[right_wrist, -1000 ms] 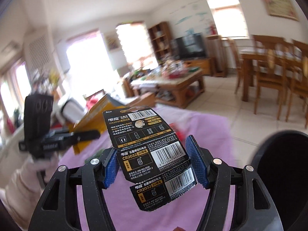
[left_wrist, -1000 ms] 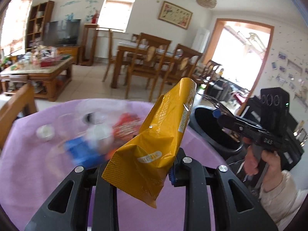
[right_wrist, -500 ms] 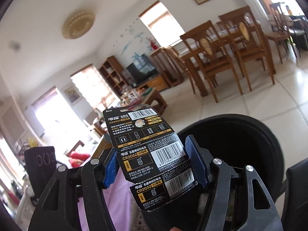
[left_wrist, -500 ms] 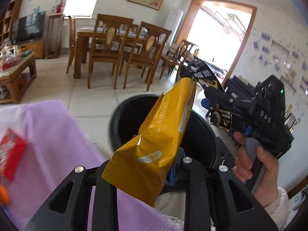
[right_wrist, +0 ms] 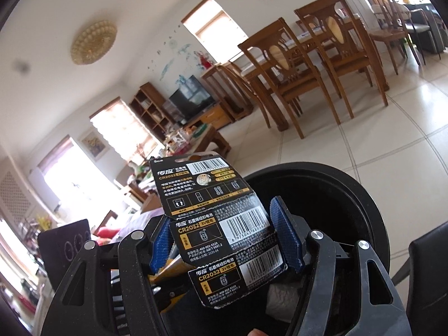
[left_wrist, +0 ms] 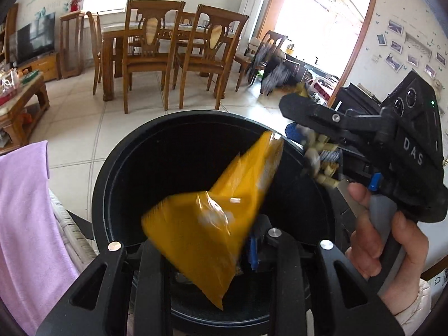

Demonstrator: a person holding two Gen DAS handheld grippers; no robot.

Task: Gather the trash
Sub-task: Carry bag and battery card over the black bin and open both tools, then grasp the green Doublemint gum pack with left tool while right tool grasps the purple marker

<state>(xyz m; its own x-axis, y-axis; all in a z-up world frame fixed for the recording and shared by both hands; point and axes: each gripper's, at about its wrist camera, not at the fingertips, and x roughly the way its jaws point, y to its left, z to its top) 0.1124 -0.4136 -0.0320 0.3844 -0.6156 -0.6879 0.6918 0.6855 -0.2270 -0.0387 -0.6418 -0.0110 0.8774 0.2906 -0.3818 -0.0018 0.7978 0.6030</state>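
Observation:
In the left wrist view a yellow snack wrapper [left_wrist: 215, 224] is blurred and tilted over the mouth of the round black trash bin [left_wrist: 117, 168]. My left gripper [left_wrist: 212, 254] is over the bin; its fingers stand apart, and the wrapper looks loose between them. My right gripper [right_wrist: 224, 238] is shut on a black CR2032 battery card [right_wrist: 221, 224] and holds it upright above the bin [right_wrist: 364, 196]. The right gripper also shows in the left wrist view [left_wrist: 308, 145], over the bin's right rim.
A table with a purple cloth [left_wrist: 25, 210] lies left of the bin. A wooden dining table and chairs [left_wrist: 168, 50] stand on the tiled floor beyond. A dark chair edge [right_wrist: 428, 252] is at the right of the bin.
Both grippers moved from over the purple table to above the bin. The yellow wrapper has tipped over and blurred in the left gripper, whose fingers now stand wider. The battery card stays gripped.

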